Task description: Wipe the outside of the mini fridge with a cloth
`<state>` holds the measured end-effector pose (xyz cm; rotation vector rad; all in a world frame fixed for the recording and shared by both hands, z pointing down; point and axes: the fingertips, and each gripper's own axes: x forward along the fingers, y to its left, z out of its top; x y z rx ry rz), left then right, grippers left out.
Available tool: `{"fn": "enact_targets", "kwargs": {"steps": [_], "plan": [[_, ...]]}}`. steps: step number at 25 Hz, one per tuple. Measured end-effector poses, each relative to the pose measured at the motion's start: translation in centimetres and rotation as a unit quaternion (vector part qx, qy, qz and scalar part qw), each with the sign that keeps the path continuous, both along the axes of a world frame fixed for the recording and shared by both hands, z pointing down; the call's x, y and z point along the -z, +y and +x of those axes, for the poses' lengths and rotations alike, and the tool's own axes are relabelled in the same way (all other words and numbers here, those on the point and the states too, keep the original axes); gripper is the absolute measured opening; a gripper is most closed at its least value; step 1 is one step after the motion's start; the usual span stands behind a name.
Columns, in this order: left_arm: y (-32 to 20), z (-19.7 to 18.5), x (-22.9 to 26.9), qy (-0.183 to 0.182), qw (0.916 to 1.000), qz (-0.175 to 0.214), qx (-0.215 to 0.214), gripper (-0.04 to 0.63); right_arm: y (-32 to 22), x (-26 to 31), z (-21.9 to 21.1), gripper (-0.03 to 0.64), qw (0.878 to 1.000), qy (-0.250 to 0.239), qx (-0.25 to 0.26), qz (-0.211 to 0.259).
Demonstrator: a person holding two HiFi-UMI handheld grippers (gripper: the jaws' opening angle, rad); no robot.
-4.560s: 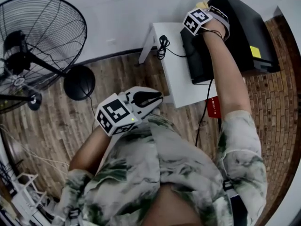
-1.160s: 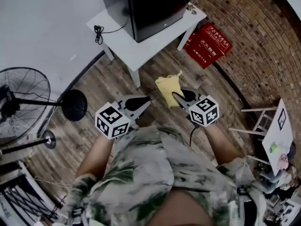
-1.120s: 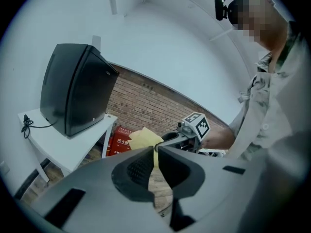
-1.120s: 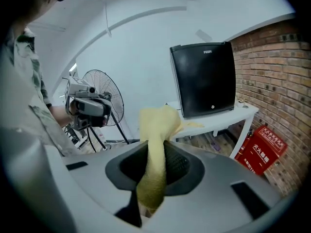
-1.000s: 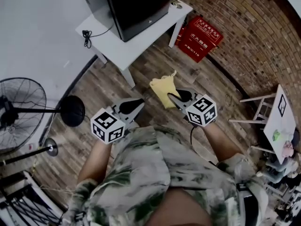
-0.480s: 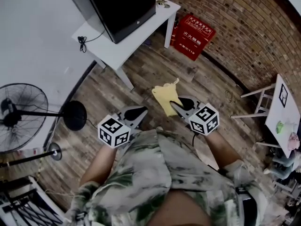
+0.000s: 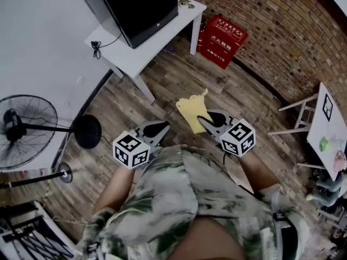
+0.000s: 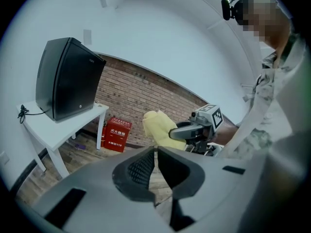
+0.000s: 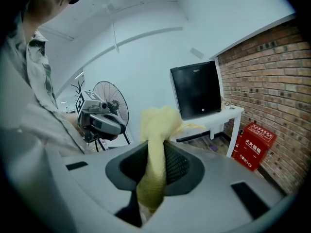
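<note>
The right claw (image 7: pixel 203 122) pinches the yellow cloth (image 7: pixel 191 110) ready for wiping, the left claw (image 7: pixel 157 129) closed and empty, the mini fridge (image 7: pixel 138 10) well apart at eleven o'clock.

The person wears a loose, short-sleeved shirt (image 7: pixel 184 199) mottled white and grey-green. The left gripper (image 7: pixel 161 127) and right gripper (image 7: pixel 203 119) are grey, with black ribbed pads (image 8: pixel 142 169) inside the fingers. Behind the fingers, each of the 2 carries a white cube (image 7: pixel 132 149) with black square markers.

On table (image 7: pixel 122 50), mini fridge (image 7: pixel 142 10); fan (image 7: pixel 24 131) left, box (image 7: pixel 224 34) right.
</note>
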<state>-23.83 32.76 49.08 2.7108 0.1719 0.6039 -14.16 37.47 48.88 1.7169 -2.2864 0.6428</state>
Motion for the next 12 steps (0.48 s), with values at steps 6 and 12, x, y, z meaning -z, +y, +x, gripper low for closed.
{"fn": "enact_targets", "kwargs": {"steps": [6,12], "plan": [[0.3,0.4,0.2,-0.001,1.0,0.007,-0.002,0.038,0.3,0.3,-0.1,0.094,1.0,-0.002,-0.001,0.008],[0.9,1.1,0.2,-0.002,0.9999,0.007,-0.012,0.038,0.8,0.3,0.3,0.094,1.0,-0.004,-0.006,0.008]]}}
